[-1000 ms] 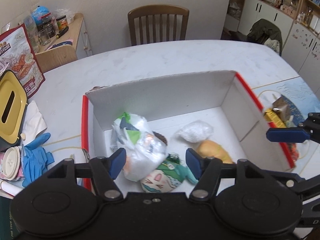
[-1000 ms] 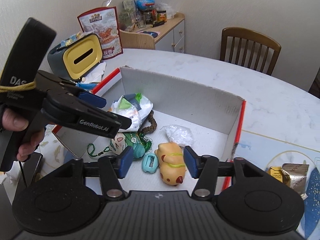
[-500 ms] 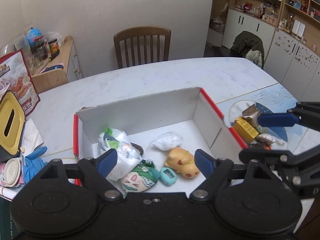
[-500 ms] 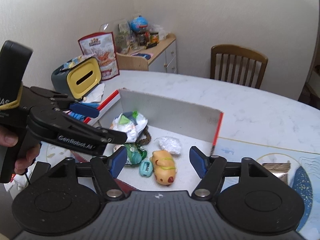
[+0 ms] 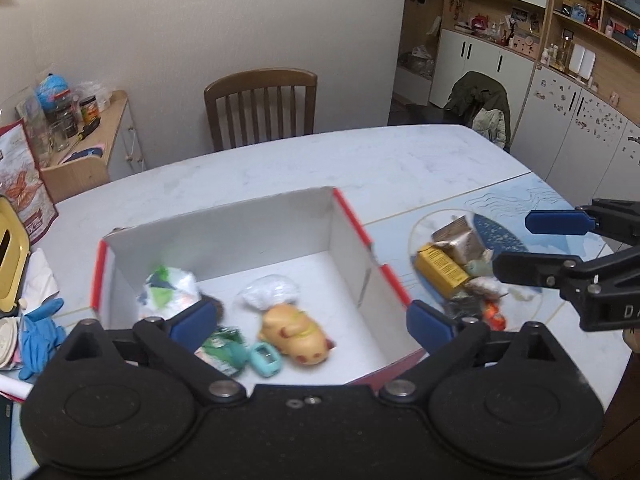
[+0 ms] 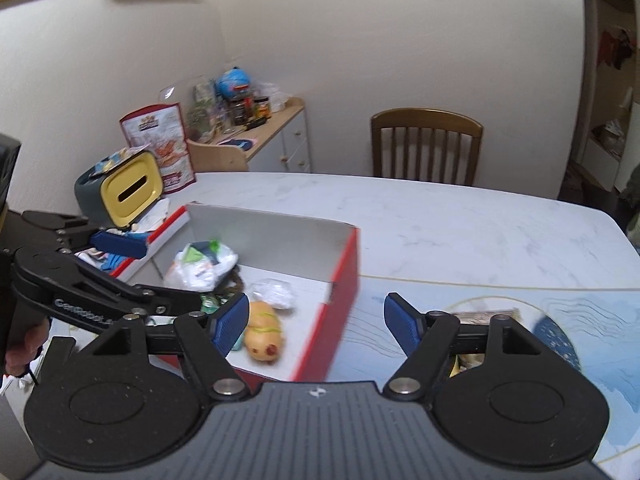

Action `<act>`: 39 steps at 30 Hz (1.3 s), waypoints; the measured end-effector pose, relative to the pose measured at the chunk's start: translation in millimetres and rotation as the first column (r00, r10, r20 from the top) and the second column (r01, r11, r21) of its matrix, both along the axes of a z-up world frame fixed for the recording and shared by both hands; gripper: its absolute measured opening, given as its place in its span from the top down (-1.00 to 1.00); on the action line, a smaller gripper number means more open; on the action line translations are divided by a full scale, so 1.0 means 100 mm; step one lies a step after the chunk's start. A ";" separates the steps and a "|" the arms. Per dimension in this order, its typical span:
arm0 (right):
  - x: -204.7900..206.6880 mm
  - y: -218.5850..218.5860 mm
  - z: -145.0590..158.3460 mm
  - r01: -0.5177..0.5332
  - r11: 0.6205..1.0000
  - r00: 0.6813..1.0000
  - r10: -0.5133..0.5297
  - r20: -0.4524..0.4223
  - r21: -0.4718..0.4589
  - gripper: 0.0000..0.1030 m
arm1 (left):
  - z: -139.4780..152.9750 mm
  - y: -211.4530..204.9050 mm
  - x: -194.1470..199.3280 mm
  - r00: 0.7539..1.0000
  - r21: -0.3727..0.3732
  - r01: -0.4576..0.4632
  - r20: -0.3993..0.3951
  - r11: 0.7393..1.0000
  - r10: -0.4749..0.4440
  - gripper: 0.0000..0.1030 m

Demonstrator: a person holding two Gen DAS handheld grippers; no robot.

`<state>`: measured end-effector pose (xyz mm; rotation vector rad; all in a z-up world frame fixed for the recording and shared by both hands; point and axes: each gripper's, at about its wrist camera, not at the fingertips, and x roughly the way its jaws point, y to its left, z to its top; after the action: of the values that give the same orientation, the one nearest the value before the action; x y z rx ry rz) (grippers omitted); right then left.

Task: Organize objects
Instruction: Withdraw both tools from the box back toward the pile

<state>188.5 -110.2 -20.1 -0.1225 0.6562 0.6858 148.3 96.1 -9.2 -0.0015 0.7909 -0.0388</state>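
Observation:
A red-edged cardboard box (image 5: 352,220) (image 6: 344,276) sits on the marble table. In it lie a yellow plush animal (image 5: 294,330) (image 6: 264,338), a white plastic bag (image 5: 170,294) (image 6: 202,266), a small clear bag (image 5: 272,294), a green-haired doll (image 5: 222,350) and a teal trinket (image 5: 266,358). Right of the box, several loose items lie on a blue placemat (image 5: 500,236), among them a yellow carton (image 5: 440,270) and a foil packet (image 5: 458,238). My left gripper (image 5: 310,320) is open and empty above the box's near side. My right gripper (image 6: 316,320) is open and empty, above the box's right wall.
A yellow-lidded bin (image 6: 128,190), a snack bag (image 6: 160,140) and blue gloves (image 5: 38,326) lie left of the box. A wooden chair (image 5: 260,106) stands behind the table. A side cabinet (image 5: 86,148) holds jars at the far left.
Both grippers have risen and pulled back from the box and opened wider. The view has shifted right, so the placemat items show more.

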 end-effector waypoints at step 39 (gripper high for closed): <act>0.58 -1.69 -1.05 -0.195 0.974 0.975 0.180 -0.129 -0.117 -0.77 | -0.84 -1.84 0.70 0.983 -0.011 0.039 -0.180 0.999 -0.040 -0.99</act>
<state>246.3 -279.0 -125.0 -0.2679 0.8092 0.8378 217.9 -87.5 -93.6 0.0035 0.9721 -0.0798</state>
